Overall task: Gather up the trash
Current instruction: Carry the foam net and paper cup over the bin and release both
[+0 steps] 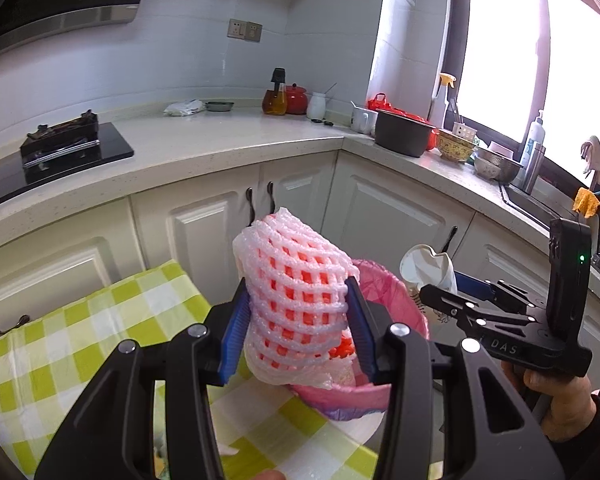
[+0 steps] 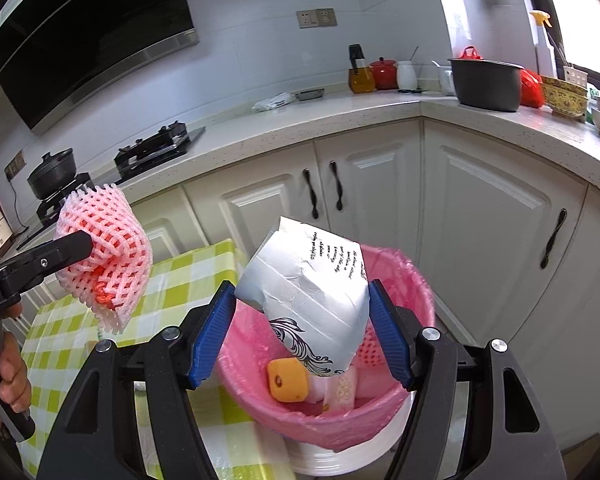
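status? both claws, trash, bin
Left claw shut on foam net, beside bin. Right claw shut on crushed cup over bin. Nothing blocking.

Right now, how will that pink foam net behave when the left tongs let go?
The foam net looks soft: it bulges around the left tongs, so it will probably spring back. It seems very light and may drift rather than drop straight into the pink-lined bin.

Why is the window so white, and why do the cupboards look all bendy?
Left wrist view: daylight overexposes the window, washing out everything outside. Both views: the fisheye lens curves the straight countertop and cupboard doors. Right wrist view: the paper cup over the pink bin looks sharp.
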`<state>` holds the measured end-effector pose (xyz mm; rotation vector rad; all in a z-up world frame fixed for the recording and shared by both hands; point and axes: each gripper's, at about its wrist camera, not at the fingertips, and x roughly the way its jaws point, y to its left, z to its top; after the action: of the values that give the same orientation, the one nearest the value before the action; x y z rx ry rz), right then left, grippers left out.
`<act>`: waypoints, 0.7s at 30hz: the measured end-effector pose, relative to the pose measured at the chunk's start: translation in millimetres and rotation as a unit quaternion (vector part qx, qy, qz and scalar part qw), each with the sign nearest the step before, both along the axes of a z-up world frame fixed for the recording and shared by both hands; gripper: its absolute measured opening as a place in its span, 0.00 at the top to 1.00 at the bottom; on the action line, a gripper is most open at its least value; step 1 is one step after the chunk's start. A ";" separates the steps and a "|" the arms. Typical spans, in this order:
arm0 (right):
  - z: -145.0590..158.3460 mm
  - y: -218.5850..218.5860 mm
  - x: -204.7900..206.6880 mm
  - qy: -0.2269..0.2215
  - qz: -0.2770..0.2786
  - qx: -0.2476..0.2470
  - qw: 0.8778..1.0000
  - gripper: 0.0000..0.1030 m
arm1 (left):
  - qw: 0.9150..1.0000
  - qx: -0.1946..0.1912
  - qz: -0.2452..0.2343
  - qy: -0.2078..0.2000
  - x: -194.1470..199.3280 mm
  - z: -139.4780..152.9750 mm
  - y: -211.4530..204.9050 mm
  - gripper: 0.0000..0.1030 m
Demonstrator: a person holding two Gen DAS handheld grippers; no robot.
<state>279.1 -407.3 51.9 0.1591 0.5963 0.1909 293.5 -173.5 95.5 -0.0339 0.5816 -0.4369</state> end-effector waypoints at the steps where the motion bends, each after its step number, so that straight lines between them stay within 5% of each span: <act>1: -0.4 -2.7 2.7 0.000 -0.002 0.000 1.000 0.38 | 1.000 -0.001 -0.002 0.001 3.8 -0.8 -4.1 0.56; 14: -7.1 -23.7 32.6 0.008 -0.025 -0.006 1.000 0.37 | 1.000 -0.006 -0.014 0.024 56.9 -16.0 -47.2 0.52; 21: -10.4 -27.1 39.0 0.012 -0.030 -0.009 0.999 0.34 | 1.000 -0.007 -0.009 0.028 68.0 -15.7 -53.7 0.35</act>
<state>318.1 -434.3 41.5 0.1614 0.6170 0.1252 361.5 -227.2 79.8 -0.0532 0.6336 -0.4587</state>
